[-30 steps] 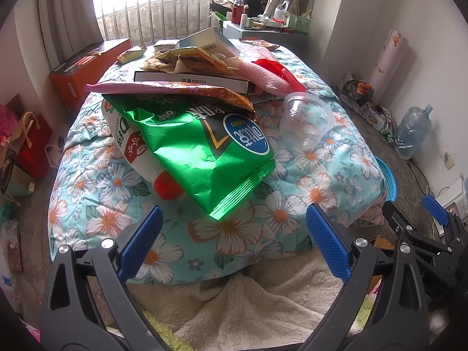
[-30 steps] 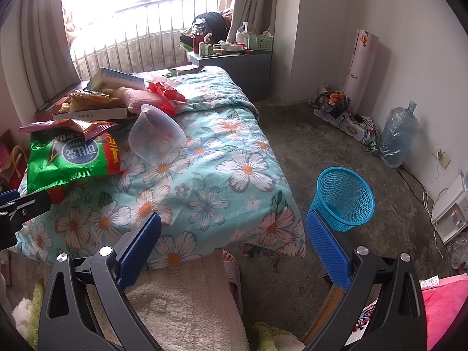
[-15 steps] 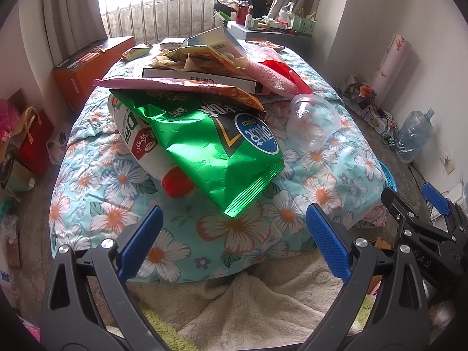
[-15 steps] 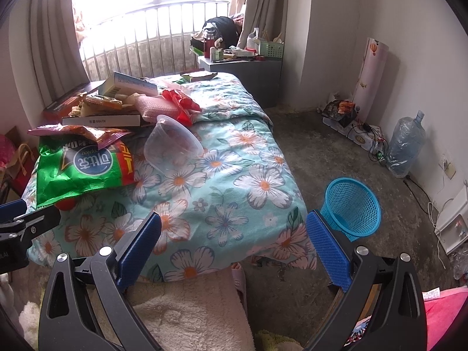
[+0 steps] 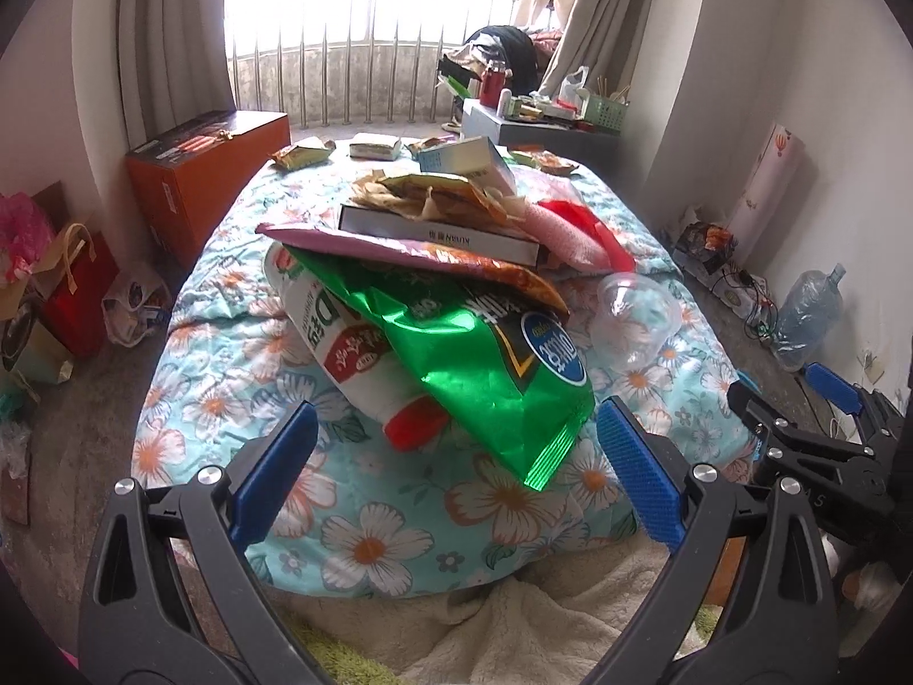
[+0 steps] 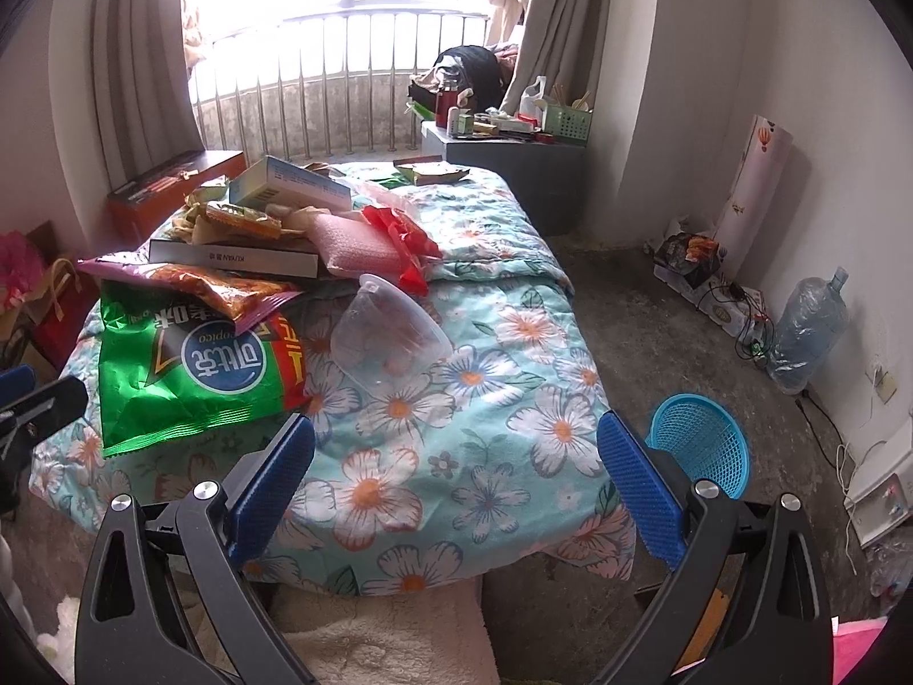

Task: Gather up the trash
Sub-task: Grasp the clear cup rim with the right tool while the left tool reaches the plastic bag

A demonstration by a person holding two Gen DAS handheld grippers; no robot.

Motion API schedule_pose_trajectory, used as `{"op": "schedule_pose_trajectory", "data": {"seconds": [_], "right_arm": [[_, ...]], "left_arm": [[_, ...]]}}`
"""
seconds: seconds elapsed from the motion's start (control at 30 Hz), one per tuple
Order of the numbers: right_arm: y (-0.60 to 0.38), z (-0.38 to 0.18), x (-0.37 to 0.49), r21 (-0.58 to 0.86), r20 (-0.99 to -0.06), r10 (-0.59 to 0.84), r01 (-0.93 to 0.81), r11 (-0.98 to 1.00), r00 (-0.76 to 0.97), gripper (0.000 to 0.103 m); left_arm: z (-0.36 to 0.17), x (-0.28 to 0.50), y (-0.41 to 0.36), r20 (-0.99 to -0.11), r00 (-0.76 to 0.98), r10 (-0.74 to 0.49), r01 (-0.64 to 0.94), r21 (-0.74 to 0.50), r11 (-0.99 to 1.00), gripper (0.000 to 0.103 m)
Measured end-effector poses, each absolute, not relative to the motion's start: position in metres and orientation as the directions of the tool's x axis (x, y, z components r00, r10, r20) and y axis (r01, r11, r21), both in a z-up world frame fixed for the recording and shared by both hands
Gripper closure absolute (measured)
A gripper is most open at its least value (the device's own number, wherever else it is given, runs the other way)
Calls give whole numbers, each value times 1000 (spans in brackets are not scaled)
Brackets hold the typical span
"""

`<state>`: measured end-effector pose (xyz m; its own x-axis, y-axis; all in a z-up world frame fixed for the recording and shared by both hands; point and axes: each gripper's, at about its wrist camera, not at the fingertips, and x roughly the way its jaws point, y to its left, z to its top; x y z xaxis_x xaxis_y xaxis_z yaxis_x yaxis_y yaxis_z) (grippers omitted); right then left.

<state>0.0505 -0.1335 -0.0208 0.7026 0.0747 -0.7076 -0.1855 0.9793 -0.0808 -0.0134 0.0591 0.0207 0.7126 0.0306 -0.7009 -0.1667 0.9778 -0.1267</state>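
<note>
From the left wrist view, the left gripper (image 5: 456,445) is spread wide and holds nothing, hanging near the foot of the bed (image 5: 228,399) with its flowery quilt. Right in front of it is a shiny green chip bag (image 5: 485,365), crinkly and flat, lying on top of a smooth white bottle (image 5: 348,348) with a red cap. A purple and orange snack bag (image 5: 433,254) lies over the green one, and a flat book (image 5: 439,234) rests on that, with more wrappers piled on top. I think the pile is the tricky part: pull the slippery green bag and the bottle may roll off the bed, or the book may slide down. A clear plastic cup (image 5: 633,319) lies on its side just beside the pile; it looks thin and could squash or pop out of a hard pinch. From the right wrist view, the right gripper (image 6: 456,456) is also wide apart and empty, pointing at the quilt's near edge. The blue mesh basket (image 6: 702,451) stands on the grey floor near the bed's corner, well apart from the trash, so light things could drop on the way over.
</note>
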Motion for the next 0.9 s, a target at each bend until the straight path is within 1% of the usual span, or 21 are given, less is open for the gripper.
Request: {"op": "schedule_pose_trajectory", "data": {"seconds": [0.1, 0.3, 0.9], "right_arm": [[-126, -26, 55, -99, -732, 62, -196, 976, 678, 6], [-121, -35, 57, -130, -753, 37, -204, 970, 657, 6], [-127, -44, 65, -161, -770, -3, -191, 968, 638, 6]], "left_arm": [[27, -10, 63, -690, 722, 45, -167, -110, 980, 9], [31, 3, 68, -711, 702, 39, -172, -115, 978, 9], [18, 14, 64, -743, 668, 37, -170, -105, 980, 9]]}}
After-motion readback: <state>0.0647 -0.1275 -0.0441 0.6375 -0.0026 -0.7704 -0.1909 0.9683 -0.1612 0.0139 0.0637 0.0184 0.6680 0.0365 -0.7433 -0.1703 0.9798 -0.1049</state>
